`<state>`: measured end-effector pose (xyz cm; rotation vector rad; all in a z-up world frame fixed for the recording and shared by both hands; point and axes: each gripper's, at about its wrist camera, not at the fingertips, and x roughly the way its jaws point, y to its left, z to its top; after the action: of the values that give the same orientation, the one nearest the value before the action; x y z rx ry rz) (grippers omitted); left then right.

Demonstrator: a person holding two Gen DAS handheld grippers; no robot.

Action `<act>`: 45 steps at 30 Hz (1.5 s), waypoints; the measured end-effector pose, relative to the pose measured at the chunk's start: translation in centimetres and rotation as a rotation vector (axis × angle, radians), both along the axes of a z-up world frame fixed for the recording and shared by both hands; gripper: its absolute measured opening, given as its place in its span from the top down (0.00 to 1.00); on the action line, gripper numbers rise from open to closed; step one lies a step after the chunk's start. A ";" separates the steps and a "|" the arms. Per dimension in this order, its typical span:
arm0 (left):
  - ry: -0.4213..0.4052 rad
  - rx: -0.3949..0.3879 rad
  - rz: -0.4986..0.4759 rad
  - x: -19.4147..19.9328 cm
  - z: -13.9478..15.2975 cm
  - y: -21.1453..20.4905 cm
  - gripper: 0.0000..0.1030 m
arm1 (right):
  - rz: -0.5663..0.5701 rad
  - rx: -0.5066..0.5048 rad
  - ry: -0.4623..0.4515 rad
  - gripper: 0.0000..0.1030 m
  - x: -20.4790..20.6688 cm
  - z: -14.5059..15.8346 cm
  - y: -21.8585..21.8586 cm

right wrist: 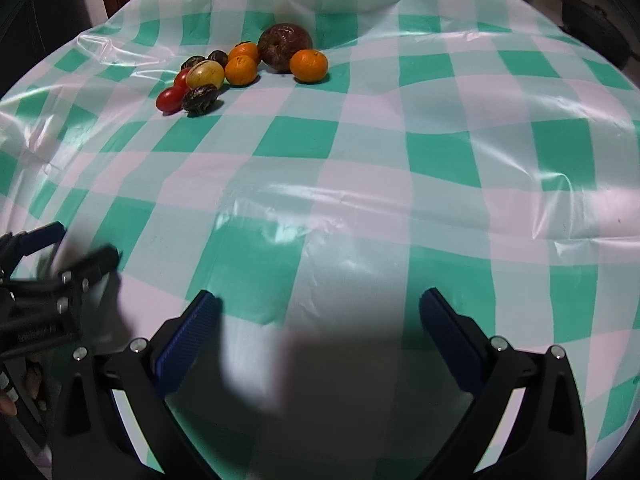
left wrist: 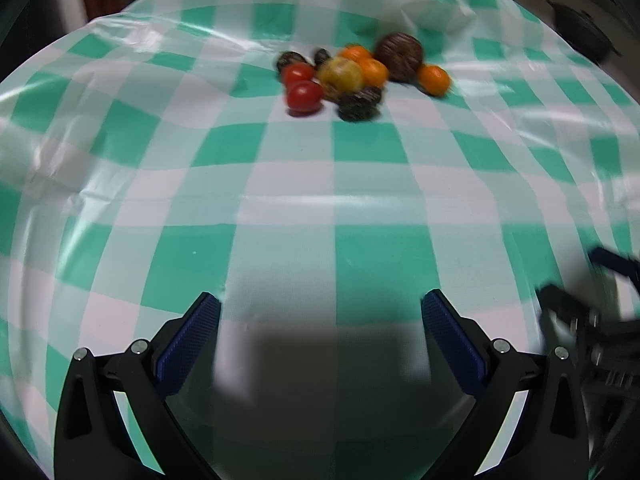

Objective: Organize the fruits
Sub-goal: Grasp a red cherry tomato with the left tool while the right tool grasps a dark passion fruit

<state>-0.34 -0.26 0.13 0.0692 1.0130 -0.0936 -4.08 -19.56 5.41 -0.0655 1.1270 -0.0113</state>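
Glossy green-and-white checked plastic tablecloth [right wrist: 360, 152] covers the whole table, wrinkled w/ glare streaks. Dark pan-like object [right wrist: 596, 28] sits at far right edge, off the cloth. Nothing lies btwn the grippers and the fruit, just bare cloth.

Fruit pile sits far across the cloth, well apart from both grippers: big dark-red round apple [right wrist: 285, 46] at back, three orange mandarins [right wrist: 309, 65] beside/in front of it, a yellow-green oval fruit [right wrist: 205, 73] in the middle, two red cherry tomatoes [right wrist: 169, 99] on the left, and dark wrinkled round fruits [right wrist: 200, 98], one at front and others behind. All touching or just beside each other. In left wrist view the pile [left wrist: 344, 76] is blurred, ahead and slightly right of centre.

Left gripper [left wrist: 320, 312]: fingers spread wide, nothing btwn blue pads [left wrist: 192, 344]. Right gripper [right wrist: 318, 312]: likewise released, empty. Both held low over near part of cloth, side by side, pointing toward the pile; each shows at the other's view edge [right wrist: 60, 264].
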 end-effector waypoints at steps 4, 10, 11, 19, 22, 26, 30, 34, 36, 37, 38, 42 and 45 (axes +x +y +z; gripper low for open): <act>-0.048 0.010 -0.041 -0.1 0.8 1.4 0.04 | -0.007 0.028 -0.045 0.01 2.4 0.6 -0.4; -0.163 0.041 -0.024 0.0 2.8 4.1 0.04 | 0.155 0.095 -0.038 0.01 9.1 -0.6 3.9; -0.167 0.036 -0.019 0.2 3.0 4.6 0.04 | 0.199 0.090 -0.043 0.02 10.3 -0.8 5.2; -0.109 0.012 -0.071 3.4 2.8 5.7 0.04 | 0.360 0.109 -0.001 0.34 16.0 -2.8 11.4; -0.090 -0.037 -0.084 5.4 2.5 5.7 0.04 | 0.406 0.095 -0.008 0.45 17.1 -2.8 12.6; -0.093 -0.073 -0.096 7.7 2.2 5.1 0.06 | 0.406 0.038 0.002 0.61 17.5 -2.8 12.4; -0.103 -0.066 -0.137 10.0 1.7 3.7 0.16 | 0.348 0.062 -0.019 0.61 16.4 -2.3 8.7; -0.084 -0.069 -0.166 13.5 0.8 2.4 0.35 | 0.262 0.105 -0.046 0.61 14.7 -1.4 4.3; -0.089 -0.094 -0.157 15.2 0.9 2.4 0.37 | 0.234 0.122 -0.064 0.60 13.8 -0.9 2.9; -0.085 -0.082 -0.149 16.0 0.8 2.2 0.39 | 0.224 0.127 -0.069 0.60 13.6 -0.8 2.3; -0.078 -0.080 -0.150 16.6 0.7 2.0 0.43 | 0.211 0.137 -0.072 0.60 13.2 -0.7 1.7; -0.063 -0.063 -0.162 17.0 0.3 1.6 0.70 | 0.195 0.154 -0.090 0.60 12.1 -0.5 0.9; -0.093 -0.051 -0.136 14.3 0.6 1.9 0.71 | 0.206 0.144 -0.100 0.60 12.1 -0.6 1.6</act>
<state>14.00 1.64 0.76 0.0944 0.9118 -0.2381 8.00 -17.95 4.86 -0.0517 1.0137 0.2471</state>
